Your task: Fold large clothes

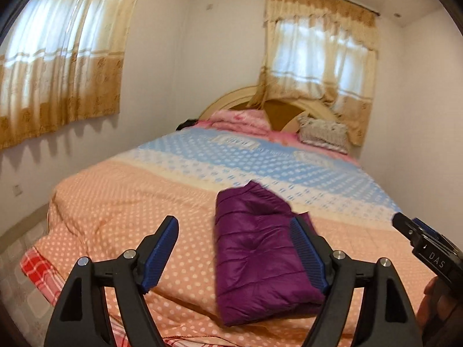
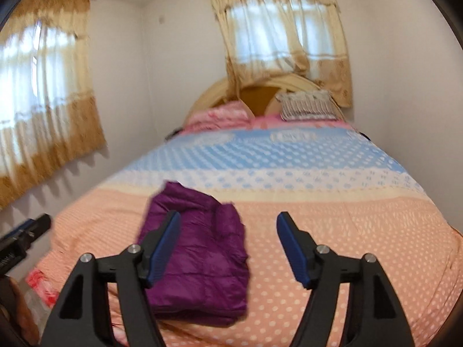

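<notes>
A purple quilted jacket [image 1: 257,257] lies folded into a compact rectangle on the orange dotted bedspread [image 1: 121,202] near the foot of the bed. It also shows in the right wrist view [image 2: 202,257]. My left gripper [image 1: 234,225] is open and empty, held above the bed with the jacket under its right finger. My right gripper [image 2: 228,222] is open and empty, held above the bed just right of the jacket, with the jacket behind its left finger. Each gripper shows at the edge of the other's view, the right one [image 1: 419,240] and the left one [image 2: 26,231].
The bed fills the room ahead, with a blue dotted band [image 2: 260,150] farther up and pink bedding [image 2: 220,112] and a patterned pillow [image 2: 306,107] at the headboard. Curtained windows [image 1: 58,57] are on the left and back walls. A wall runs along the bed's right side.
</notes>
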### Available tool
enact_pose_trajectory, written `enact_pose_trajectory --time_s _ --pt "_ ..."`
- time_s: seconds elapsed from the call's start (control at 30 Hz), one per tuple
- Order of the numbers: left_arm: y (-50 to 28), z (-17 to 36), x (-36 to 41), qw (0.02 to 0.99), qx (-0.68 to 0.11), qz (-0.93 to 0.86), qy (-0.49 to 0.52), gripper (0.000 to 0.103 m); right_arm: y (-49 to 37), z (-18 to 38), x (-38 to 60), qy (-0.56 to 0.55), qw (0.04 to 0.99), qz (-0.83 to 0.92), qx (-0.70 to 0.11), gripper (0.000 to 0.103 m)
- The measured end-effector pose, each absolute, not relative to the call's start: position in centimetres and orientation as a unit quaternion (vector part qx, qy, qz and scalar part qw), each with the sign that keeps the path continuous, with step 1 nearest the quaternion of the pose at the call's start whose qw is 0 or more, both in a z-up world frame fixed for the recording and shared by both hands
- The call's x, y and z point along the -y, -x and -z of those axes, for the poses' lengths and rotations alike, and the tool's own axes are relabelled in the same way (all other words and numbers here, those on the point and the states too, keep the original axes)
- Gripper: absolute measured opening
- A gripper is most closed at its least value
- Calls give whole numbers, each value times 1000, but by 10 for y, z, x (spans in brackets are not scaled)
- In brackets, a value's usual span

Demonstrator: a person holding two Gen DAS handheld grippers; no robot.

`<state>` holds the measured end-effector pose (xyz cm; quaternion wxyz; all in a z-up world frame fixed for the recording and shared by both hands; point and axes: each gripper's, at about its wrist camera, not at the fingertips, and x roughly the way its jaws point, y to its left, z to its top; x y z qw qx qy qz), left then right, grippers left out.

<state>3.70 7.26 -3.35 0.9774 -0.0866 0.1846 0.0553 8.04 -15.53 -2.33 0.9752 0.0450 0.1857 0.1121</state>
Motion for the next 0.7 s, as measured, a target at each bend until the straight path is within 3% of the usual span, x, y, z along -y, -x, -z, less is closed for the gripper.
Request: enact_pose_trajectory --time_s 0.17,0.7 --pt "-29 25 -70 983 -154 -63 75 80 -79 12 136 -31 977 -128 -167 73" --pt "-38 34 -76 981 -162 -77 72 80 -76 23 142 -34 972 -138 -189 73"
